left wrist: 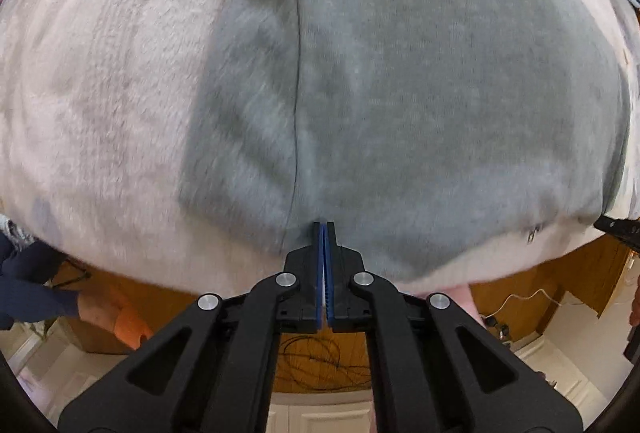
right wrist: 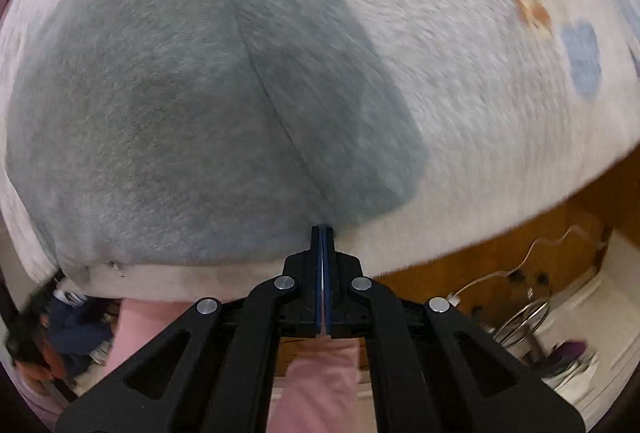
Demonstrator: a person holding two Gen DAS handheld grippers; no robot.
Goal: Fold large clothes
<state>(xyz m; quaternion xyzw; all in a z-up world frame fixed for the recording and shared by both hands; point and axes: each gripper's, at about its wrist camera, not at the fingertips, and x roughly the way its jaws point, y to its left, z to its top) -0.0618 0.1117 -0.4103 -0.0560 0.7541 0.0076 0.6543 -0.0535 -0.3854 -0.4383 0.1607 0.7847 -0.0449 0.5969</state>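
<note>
Both your left tongs point(left wrist: 324, 224) and right tongs point(right wrist: 322, 227) are pinched closed on the grey garment's point(left wrist: 420, 93) near hem; uneven pulling could skew the fold or slip the fabric off the blanket point(right wrist: 480, 113).

The garment point(left wrist: 420, 81) is smeared by motion blur in both views and its far end is cut by the top edge. Whether each gripper's point(left wrist: 324, 229) tips pinch cloth cannot be told. The blanket's point(right wrist: 500, 93) prints are blurred.
</note>
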